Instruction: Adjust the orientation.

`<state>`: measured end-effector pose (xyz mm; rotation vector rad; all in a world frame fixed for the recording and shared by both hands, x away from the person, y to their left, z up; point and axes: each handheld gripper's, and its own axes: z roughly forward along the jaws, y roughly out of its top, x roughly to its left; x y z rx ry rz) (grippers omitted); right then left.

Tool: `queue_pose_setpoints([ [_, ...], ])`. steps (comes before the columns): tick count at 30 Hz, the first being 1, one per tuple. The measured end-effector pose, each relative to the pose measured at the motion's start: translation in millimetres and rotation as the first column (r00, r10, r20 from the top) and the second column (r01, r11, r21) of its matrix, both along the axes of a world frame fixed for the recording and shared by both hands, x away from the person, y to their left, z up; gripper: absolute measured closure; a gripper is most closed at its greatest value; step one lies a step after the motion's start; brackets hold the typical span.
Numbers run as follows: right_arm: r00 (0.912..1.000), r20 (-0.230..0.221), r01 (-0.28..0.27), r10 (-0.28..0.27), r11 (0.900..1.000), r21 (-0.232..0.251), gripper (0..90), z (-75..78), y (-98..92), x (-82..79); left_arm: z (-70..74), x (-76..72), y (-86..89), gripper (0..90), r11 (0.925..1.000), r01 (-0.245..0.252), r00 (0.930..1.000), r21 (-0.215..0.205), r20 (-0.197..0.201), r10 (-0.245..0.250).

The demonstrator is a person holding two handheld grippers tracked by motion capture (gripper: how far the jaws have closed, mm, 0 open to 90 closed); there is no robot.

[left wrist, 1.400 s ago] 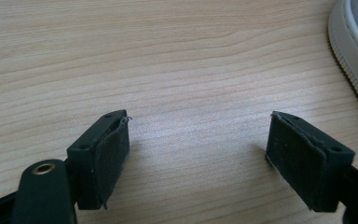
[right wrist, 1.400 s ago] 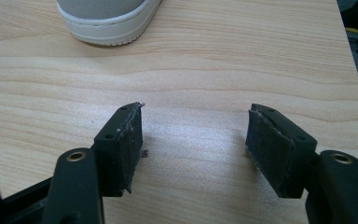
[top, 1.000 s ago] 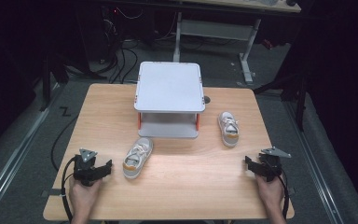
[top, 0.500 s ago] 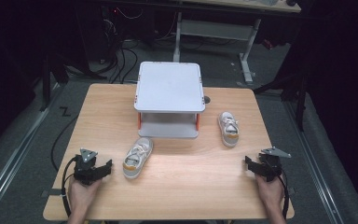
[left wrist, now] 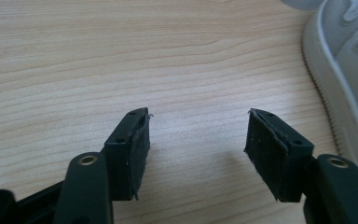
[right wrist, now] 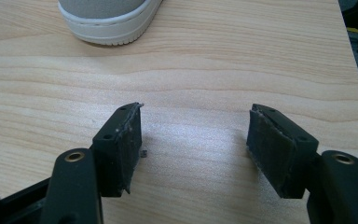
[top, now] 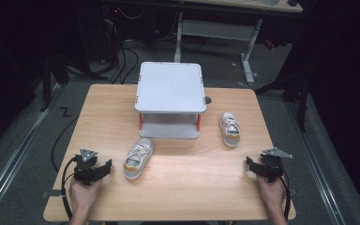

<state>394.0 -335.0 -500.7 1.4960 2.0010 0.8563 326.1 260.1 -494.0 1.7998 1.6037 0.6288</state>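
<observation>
The left tool [top: 104, 168] rests low on the worktop [top: 192, 192], jaws apart with only bare wood between them; they have just been closing from a wider spread. Otherwise hands and shoes lie as they did a second ago. Just beside it lies the left shoe [top: 138, 158], toe toward the person. The right tool [top: 251, 165] also stands apart and empty, the right shoe [top: 229, 129] near, farther up the worktop. Between the shoes stands a white two-tier stand [top: 170, 87]; nothing blocks either tool's way.
</observation>
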Motion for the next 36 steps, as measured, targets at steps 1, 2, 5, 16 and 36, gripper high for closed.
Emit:
queue_pose_setpoints([
  [1, 1.0, 0.0, 0.0, 0.0, 1.0, 0.0, 35.5, 0.0, 0.0, 0.0, 0.0, 0.0, 0.0, 41.1, 1.0, 0.0, 1.0, 0.0, 0.0, 0.0],
  [2, 1.0, 0.0, 0.0, 0.0, 1.0, 0.0, 35.5, 0.0, 0.0, -0.1, 4.2, -1.3, 0.3, 41.7, 0.9998, 0.01, 1.0, -0.015, -0.001, -0.01],
  [5, 1.0, 0.0, -0.001, 0.001, 1.0, 0.0, 35.4, 0.0, 0.0, 0.0, 9.8, -3.3, 0.4, 41.8, 0.9994, 0.021, 0.9998, -0.029, 0.006, -0.021],
  [16, 1.0, -0.001, -0.003, 0.003, 1.0, -0.001, 34.8, 0.0, 0.1, -0.1, 43.2, -9.6, -13.4, 45.4, 0.9919, 0.115, 0.993, -0.055, 0.035, -0.113],
  [36, 1.0, -0.001, -0.006, 0.006, 1.0, -0.002, 34.4, 0.0, 0.0, 0.0, 67.0, -1.1, -78.6, 54.6, 0.9372, 0.346, 0.9371, -0.044, -0.034, -0.347],
])
